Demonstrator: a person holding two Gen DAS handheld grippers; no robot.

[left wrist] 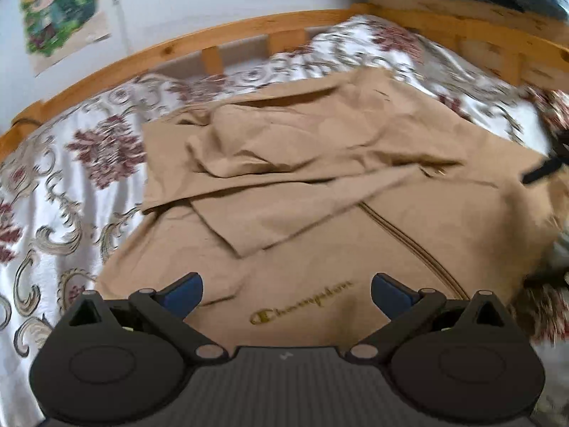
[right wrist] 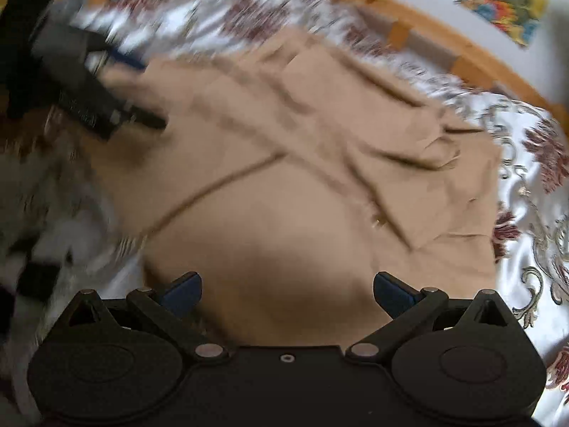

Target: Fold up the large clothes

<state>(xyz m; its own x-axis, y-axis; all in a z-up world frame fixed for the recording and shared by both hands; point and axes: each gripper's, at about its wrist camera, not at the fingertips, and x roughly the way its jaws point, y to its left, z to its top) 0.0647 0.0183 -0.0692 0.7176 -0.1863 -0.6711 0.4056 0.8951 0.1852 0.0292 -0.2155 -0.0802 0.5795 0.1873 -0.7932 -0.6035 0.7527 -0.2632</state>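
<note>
A tan zip-up jacket with a gold logo lies spread on the bed, sleeves folded across its chest. My left gripper hovers open just above the logo, nothing between its blue fingertips. In the right wrist view the same jacket is blurred by motion. My right gripper is open over the jacket's near part, holding nothing. The left gripper shows as a dark blurred shape at the upper left of that view. The right gripper's tip pokes in at the right edge of the left wrist view.
The bed has a white cover with maroon flowers and a wooden rail along the far side. Posters hang on the wall behind. Dark and furry items lie at the left of the right wrist view.
</note>
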